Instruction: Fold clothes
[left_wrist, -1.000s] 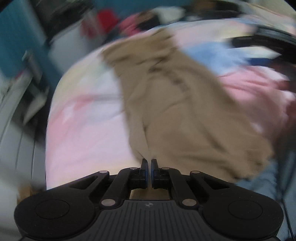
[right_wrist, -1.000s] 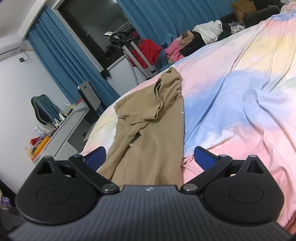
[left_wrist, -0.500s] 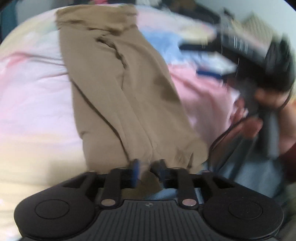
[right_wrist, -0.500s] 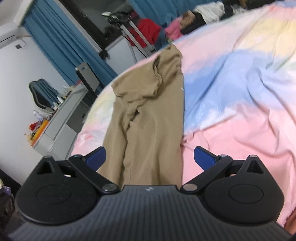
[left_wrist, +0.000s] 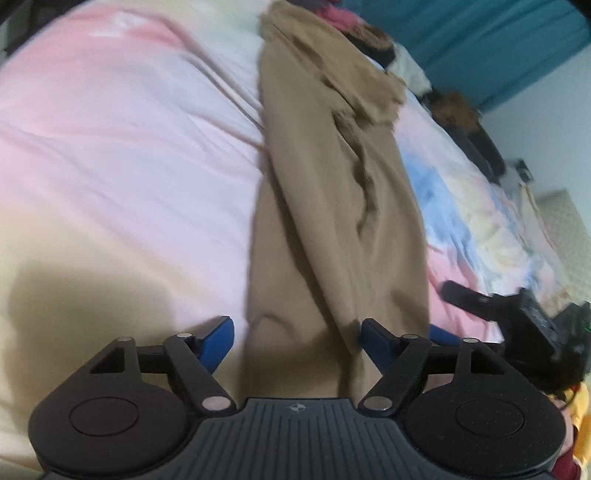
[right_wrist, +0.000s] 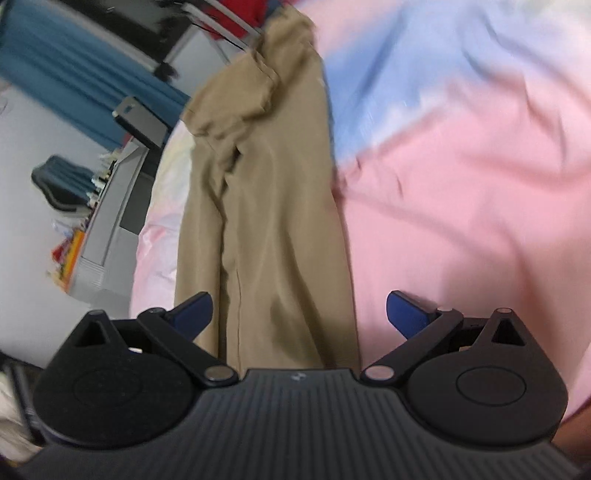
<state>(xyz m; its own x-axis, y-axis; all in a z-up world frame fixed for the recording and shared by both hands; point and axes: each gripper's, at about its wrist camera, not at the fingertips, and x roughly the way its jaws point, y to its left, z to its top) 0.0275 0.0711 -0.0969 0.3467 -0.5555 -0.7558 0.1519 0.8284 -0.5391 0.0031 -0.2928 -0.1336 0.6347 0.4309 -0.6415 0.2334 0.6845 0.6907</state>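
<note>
A tan pair of trousers (left_wrist: 332, 206) lies lengthwise on the pastel pink, blue and yellow bed sheet (left_wrist: 129, 147), folded leg over leg, its near end under both grippers. My left gripper (left_wrist: 297, 341) is open and empty, its blue pads on either side of the near hem. My right gripper (right_wrist: 299, 314) is open and empty above the same near end of the trousers (right_wrist: 266, 206). The right gripper also shows at the right edge of the left wrist view (left_wrist: 517, 314).
A pile of other clothes (left_wrist: 369, 40) lies at the far end of the bed before blue curtains (left_wrist: 480, 48). In the right wrist view, a grey desk (right_wrist: 110, 221) with clutter and a chair (right_wrist: 55, 181) stand left of the bed.
My left gripper was shut on the trousers' hem a second ago; it has opened and let the cloth go. Both grippers have lowered over the near end of the trousers.
</note>
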